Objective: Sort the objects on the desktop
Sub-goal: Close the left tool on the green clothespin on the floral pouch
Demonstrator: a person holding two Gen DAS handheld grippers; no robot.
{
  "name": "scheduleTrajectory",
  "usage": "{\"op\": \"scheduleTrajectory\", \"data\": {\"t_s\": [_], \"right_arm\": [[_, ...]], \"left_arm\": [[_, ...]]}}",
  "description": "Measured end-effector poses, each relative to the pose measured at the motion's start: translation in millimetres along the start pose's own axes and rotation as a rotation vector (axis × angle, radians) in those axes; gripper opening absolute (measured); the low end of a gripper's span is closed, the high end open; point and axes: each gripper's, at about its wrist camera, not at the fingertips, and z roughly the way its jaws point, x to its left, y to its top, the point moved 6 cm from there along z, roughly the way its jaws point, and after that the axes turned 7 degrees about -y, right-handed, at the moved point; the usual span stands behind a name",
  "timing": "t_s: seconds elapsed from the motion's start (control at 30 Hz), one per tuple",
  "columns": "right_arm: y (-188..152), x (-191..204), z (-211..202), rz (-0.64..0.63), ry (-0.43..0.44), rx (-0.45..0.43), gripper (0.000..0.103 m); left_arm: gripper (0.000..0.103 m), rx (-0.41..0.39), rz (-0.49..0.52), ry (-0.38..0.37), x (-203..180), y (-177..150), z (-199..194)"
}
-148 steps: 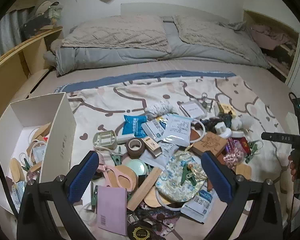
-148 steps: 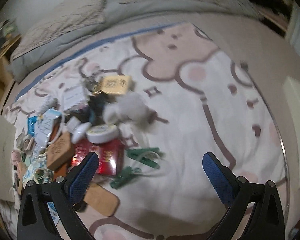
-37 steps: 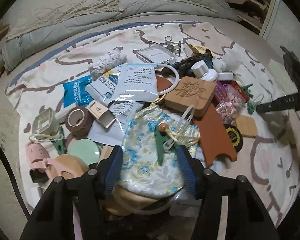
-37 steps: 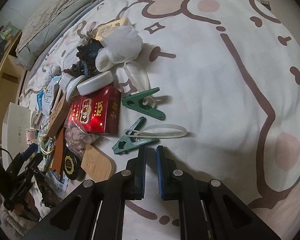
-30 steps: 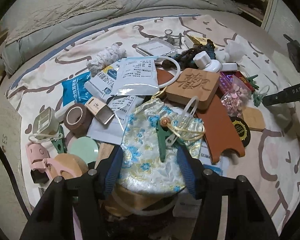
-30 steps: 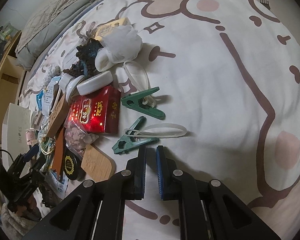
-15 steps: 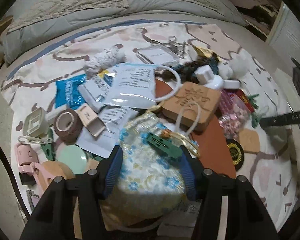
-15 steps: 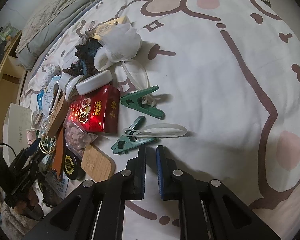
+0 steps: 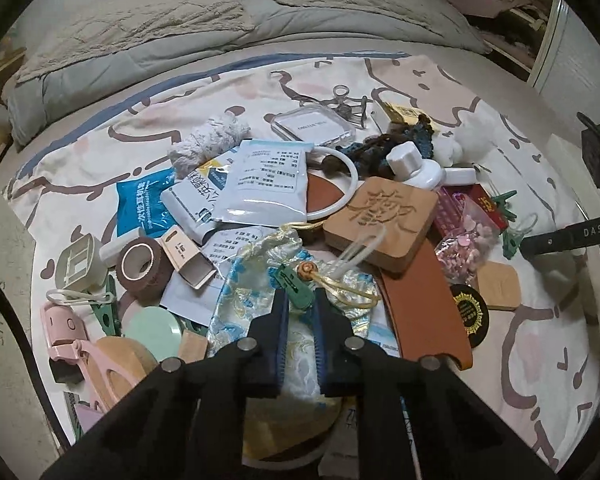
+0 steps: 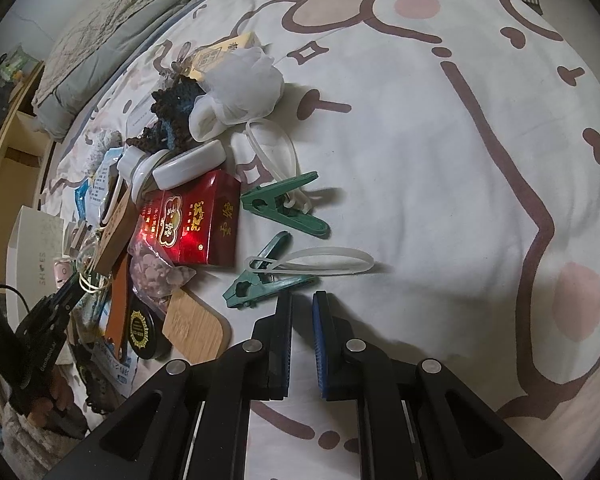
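Observation:
A heap of small desk items lies on a cartoon-print blanket (image 9: 440, 80). On top of it sits a blue-and-gold floral pouch (image 9: 260, 280) with a green clothespin (image 9: 294, 284) and its clear loop. My left gripper (image 9: 300, 298) points down at the pouch; its jaws are closing, and the clothespin's rear end sits pinched between the blue pads. My right gripper (image 10: 302, 300) hangs shut and empty over bare blanket, just right of another green clothespin (image 10: 266, 284) with a white loop. A second green clothespin (image 10: 284, 210) lies behind that one.
Around the pouch lie a carved wooden block (image 9: 382, 222), a brown leather strip (image 9: 420, 312), a tape roll (image 9: 142, 266), white sachets (image 9: 266, 182) and a red box (image 10: 190, 220). A white shoe box (image 10: 36, 236) stands at the far left. Pillows line the bed head.
The left jaws have drawn together from pouch-wide to a narrow pinch on the green clothespin. The pouch has bunched up a little. The right gripper has stayed still.

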Motion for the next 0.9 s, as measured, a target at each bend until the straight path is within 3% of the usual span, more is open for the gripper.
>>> {"op": "scheduleTrajectory", "data": {"t_s": [0.13, 0.43, 0.6, 0.9], "right_arm": [[2.3, -1.2, -2.0, 0.011, 0.004, 0.0, 0.011], [6.3, -3.2, -15.8, 0.039, 0.028, -0.03, 0.011], [7.8, 0.8, -20.5, 0.035, 0.035, -0.043, 0.011], [12.7, 12.9, -22.6, 0.044, 0.055, -0.051, 0.011]], "left_arm": [[0.005, -0.017, -0.013, 0.038, 8.2, 2.7, -5.6], [0.005, -0.061, -0.025, 0.086, 21.3, 4.7, -22.8], [0.005, -0.13, -0.024, 0.127, 29.4, 10.8, -41.2], [0.005, -0.195, -0.069, 0.118, 43.8, 15.8, -64.2]]}}
